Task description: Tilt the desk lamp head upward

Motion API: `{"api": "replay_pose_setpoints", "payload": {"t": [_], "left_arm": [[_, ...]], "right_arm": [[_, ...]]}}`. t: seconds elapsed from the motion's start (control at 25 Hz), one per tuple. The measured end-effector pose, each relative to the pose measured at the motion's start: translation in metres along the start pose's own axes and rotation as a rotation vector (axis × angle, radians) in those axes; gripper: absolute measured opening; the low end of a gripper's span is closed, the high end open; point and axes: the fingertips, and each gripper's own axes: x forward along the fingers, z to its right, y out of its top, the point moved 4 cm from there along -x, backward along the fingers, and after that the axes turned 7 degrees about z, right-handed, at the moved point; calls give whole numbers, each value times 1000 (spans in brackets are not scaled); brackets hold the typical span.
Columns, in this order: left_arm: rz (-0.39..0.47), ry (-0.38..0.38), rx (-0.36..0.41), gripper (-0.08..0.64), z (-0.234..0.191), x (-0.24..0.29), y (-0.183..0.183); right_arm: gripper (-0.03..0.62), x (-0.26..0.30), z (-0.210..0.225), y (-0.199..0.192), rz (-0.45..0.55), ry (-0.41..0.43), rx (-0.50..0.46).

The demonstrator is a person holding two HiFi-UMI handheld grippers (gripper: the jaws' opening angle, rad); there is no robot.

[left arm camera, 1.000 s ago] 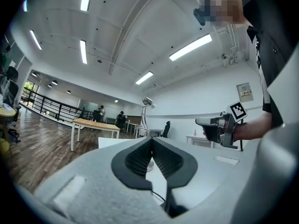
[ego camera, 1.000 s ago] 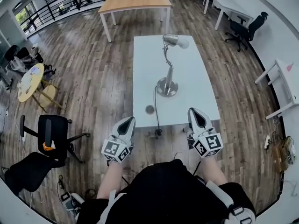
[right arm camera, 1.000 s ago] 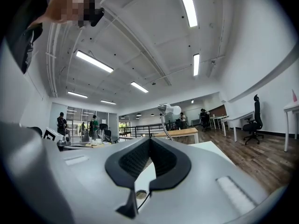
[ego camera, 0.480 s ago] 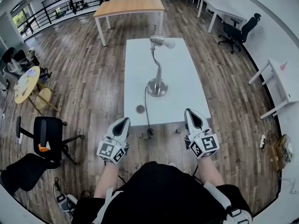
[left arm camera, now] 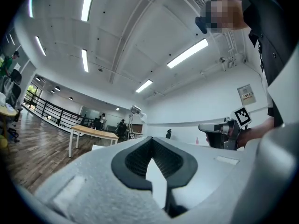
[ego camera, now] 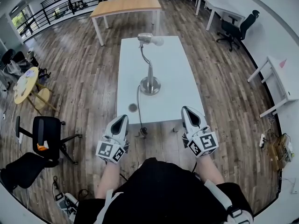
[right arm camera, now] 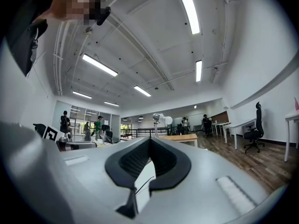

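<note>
Head view, chrome gooseneck lamp [ego camera: 150, 81], white tabletop [ego camera: 175, 76]

Desk lamp [ego camera: 150, 84]: shiny metal base and stem. Table [ego camera: 177, 87]: smooth matt white top. Floor [ego camera: 79, 92]: wood planks, slight sheen.

white table [ego camera: 183, 88] right half: bare | obstacles: lamp [ego camera: 150, 73] centre, cord [ego camera: 138, 104], disc [ego camera: 133, 108] front-left

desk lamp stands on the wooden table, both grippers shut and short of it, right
No: the head view shows the desk lamp on the white table, not the wooden table behind it. The left gripper and right gripper are shut and short of it.
</note>
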Motion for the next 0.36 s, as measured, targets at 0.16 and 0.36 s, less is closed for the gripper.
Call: {"api": "replay_pose_setpoints", "payload": {"t": [0.16,0.36], "left_arm": [[-8,5,5,0,14,10,1],[-6,3,6,0,21,18,-5]], "right_arm": [[5,-2,10,3,12,10,6],[5,-4,20,1,0,13,28]]}}
